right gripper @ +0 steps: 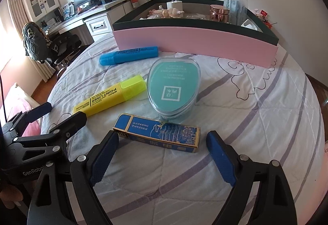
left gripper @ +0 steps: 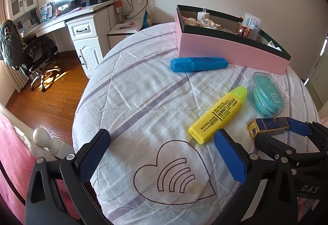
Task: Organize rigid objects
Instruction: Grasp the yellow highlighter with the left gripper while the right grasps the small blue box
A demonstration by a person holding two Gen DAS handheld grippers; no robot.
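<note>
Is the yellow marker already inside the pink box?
No, the yellow marker lies on the bedspread in front of the pink box, beside the teal case.

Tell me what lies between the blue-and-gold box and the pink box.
In the right wrist view, the teal oval case sits between the blue-and-gold box and the pink box.

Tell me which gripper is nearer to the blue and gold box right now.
Right. The right gripper is open with the blue and gold box lying just ahead between its fingers. The left gripper, also open, sits off to the box's left, near the yellow highlighter.
</note>
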